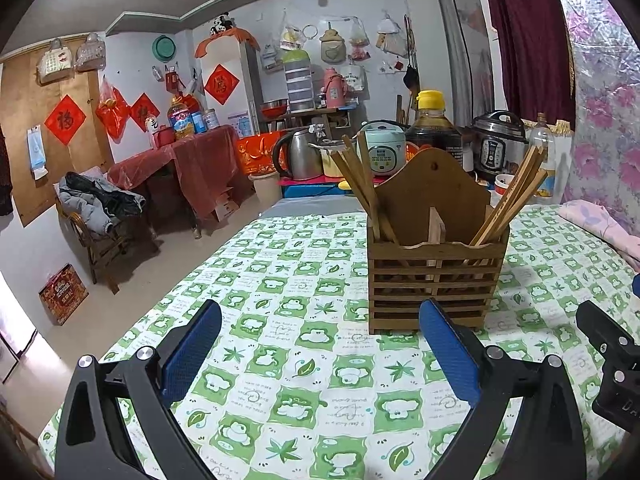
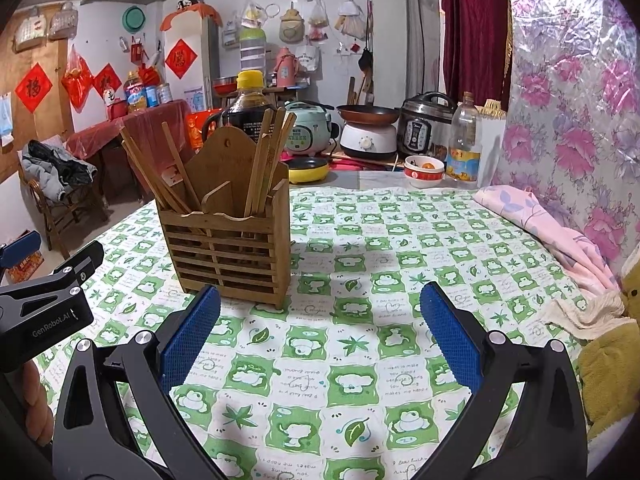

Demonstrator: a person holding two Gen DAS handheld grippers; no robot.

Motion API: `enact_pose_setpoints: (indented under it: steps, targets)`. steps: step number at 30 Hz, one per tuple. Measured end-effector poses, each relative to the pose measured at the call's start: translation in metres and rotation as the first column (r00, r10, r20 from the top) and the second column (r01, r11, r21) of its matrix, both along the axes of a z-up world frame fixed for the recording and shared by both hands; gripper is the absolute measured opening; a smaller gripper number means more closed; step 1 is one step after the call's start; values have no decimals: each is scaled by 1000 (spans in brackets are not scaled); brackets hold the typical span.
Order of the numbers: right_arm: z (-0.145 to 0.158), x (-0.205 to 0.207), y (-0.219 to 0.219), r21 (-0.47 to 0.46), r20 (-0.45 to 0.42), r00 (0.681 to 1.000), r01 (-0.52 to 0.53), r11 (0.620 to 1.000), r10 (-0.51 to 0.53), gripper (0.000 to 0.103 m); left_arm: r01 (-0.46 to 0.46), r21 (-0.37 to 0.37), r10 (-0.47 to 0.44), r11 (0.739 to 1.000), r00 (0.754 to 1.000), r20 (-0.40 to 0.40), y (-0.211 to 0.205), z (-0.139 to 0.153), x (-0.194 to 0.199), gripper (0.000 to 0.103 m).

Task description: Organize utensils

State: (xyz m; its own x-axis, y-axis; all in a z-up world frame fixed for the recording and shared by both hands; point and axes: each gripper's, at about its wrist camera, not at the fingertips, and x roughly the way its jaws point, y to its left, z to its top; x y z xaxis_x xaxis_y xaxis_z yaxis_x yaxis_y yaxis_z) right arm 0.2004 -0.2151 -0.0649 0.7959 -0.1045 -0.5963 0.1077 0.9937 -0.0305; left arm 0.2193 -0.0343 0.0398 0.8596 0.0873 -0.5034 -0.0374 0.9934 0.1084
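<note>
A wooden slatted utensil holder [image 1: 434, 276] stands upright on the green-and-white patterned tablecloth [image 1: 280, 280]. It also shows in the right wrist view [image 2: 228, 248]. Wooden chopsticks lean in its left compartment [image 1: 360, 184] and in its right compartment [image 1: 516, 196]. My left gripper [image 1: 320, 320] is open and empty, just in front of and left of the holder. My right gripper [image 2: 320, 312] is open and empty, in front of and right of the holder. The left gripper's body shows at the left edge of the right wrist view [image 2: 44, 308].
Behind the holder stand a dark sauce bottle [image 1: 432, 124], a kettle [image 1: 298, 154], rice cookers [image 1: 384, 148] and a pressure cooker [image 2: 424, 128]. A bowl [image 2: 424, 170] and an oil bottle [image 2: 464, 144] are at the back right. A pink cloth [image 2: 552, 232] lies along the right edge.
</note>
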Motion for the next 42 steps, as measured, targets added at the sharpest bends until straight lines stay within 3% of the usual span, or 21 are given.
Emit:
enact_pose_setpoints:
  steps: [42]
  targets:
    - [-1, 0, 1, 3, 2, 1000, 0, 1000, 0, 97, 10, 2, -10, 1000, 1000, 3, 1, 4, 0, 97]
